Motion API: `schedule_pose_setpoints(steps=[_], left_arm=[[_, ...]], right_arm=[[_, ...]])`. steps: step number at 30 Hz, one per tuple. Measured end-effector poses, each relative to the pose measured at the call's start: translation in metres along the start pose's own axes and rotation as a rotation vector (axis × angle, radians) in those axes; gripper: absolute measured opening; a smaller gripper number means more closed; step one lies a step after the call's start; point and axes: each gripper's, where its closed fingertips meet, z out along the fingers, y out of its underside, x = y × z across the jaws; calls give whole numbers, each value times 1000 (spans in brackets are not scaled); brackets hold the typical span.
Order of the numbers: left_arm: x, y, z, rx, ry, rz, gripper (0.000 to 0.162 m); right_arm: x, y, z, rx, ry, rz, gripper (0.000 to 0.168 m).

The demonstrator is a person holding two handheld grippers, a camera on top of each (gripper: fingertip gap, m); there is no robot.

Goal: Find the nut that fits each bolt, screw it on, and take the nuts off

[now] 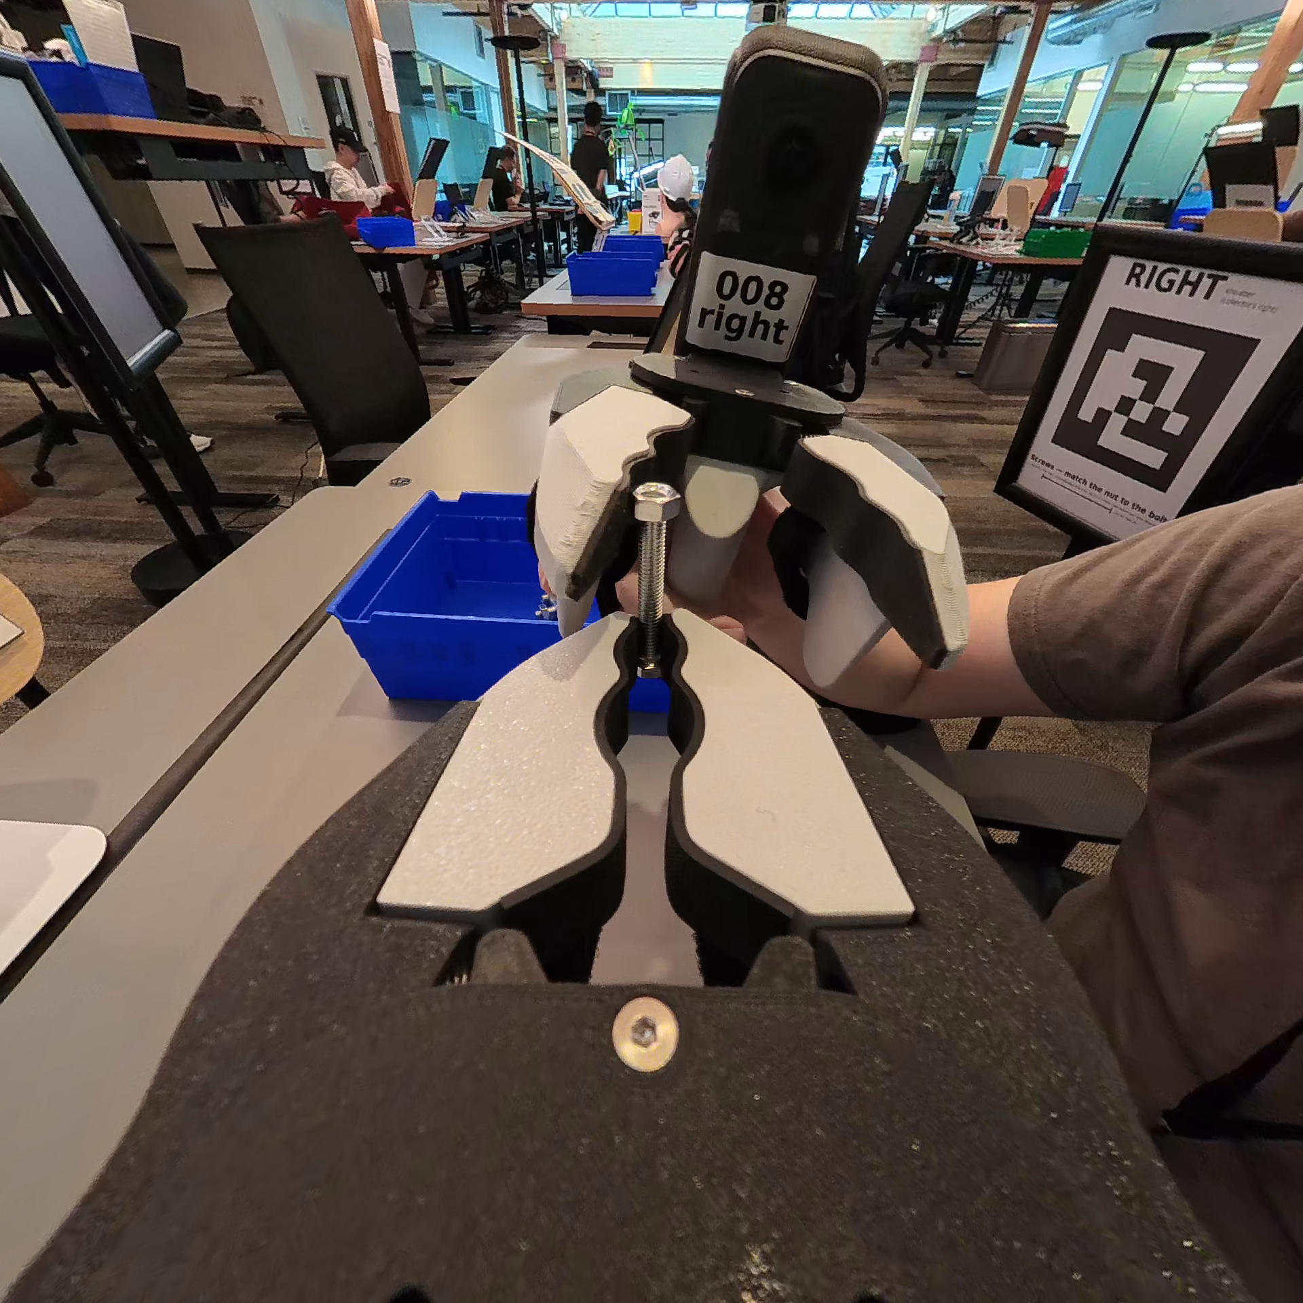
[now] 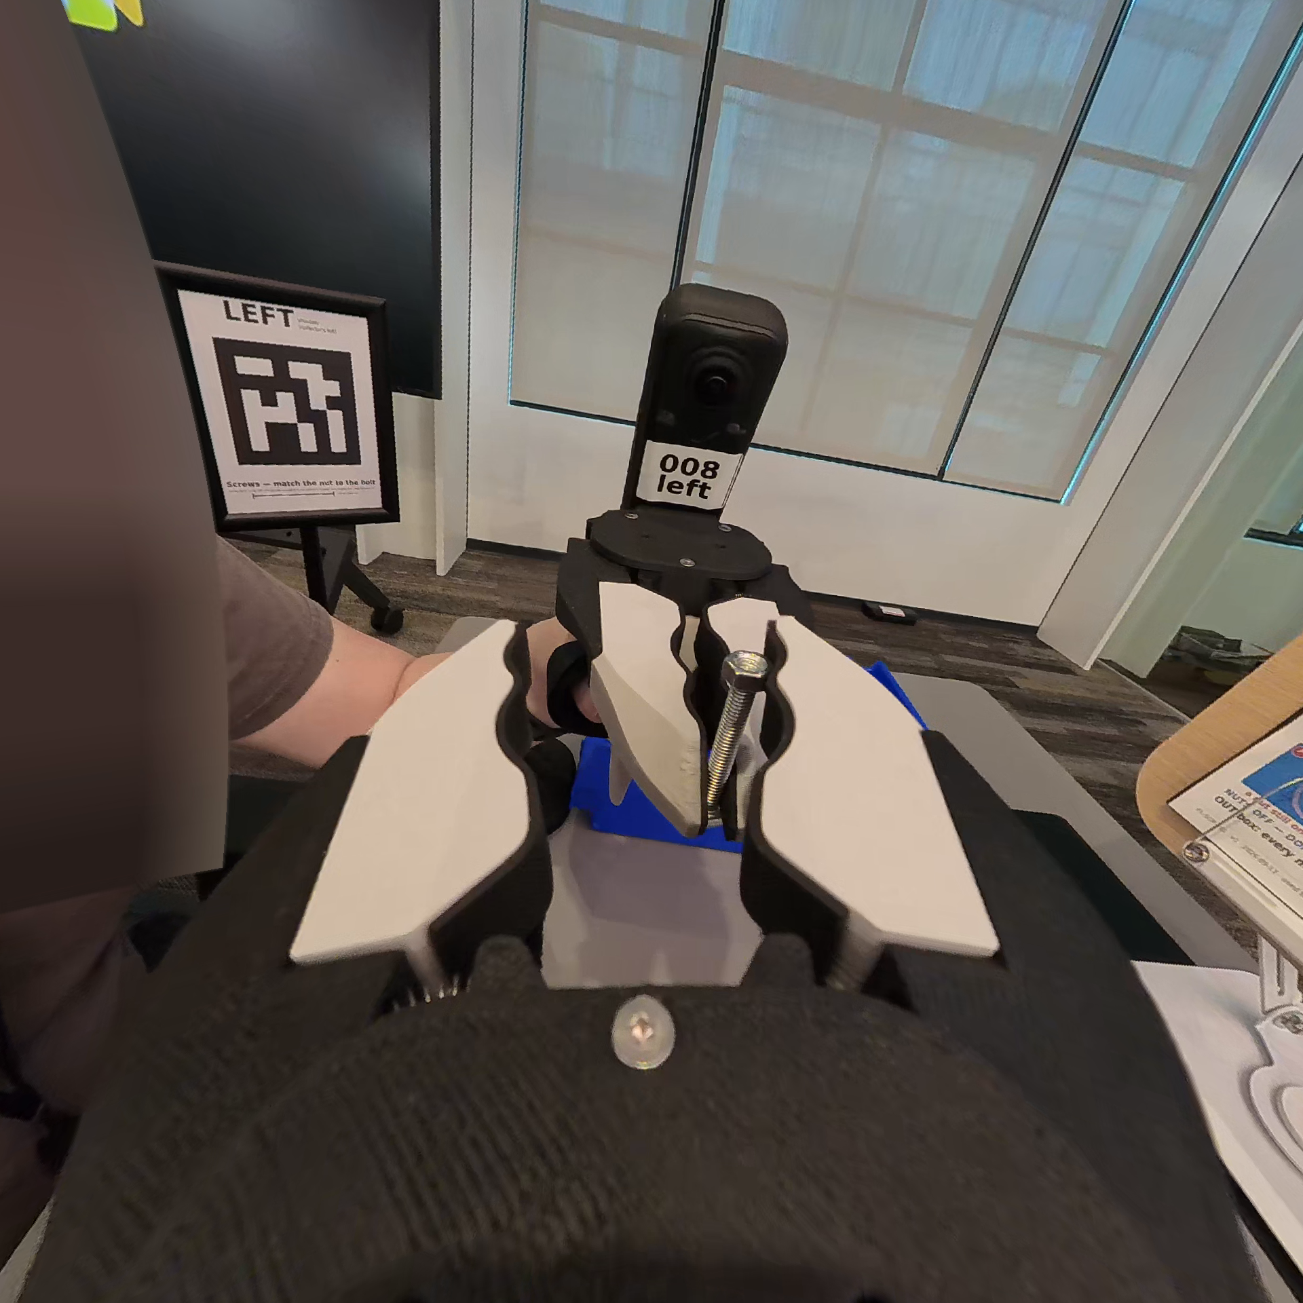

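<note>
The bolt point(image 1: 652, 571) is silver with a hex head and a long threaded shank. In the left wrist view it stands upright at the centre of the frame, head up. Its lower end, where a nut point(image 1: 650, 666) sits, is clamped between the near finger tips. In the right wrist view the bolt point(image 2: 730, 733) shows right of centre, leaning a little, head at the top. Its foot is hidden between the far fingers, so the nut cannot be made out there.
</note>
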Motion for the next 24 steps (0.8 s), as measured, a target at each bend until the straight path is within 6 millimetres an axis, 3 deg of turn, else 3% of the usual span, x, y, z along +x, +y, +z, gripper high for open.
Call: schedule_pose_setpoints(steps=[24], left_arm=[[-11, -5, -8, 37, -51, -17, 5]], right_arm=[[11, -2, -7, -18, 62, -11, 64]])
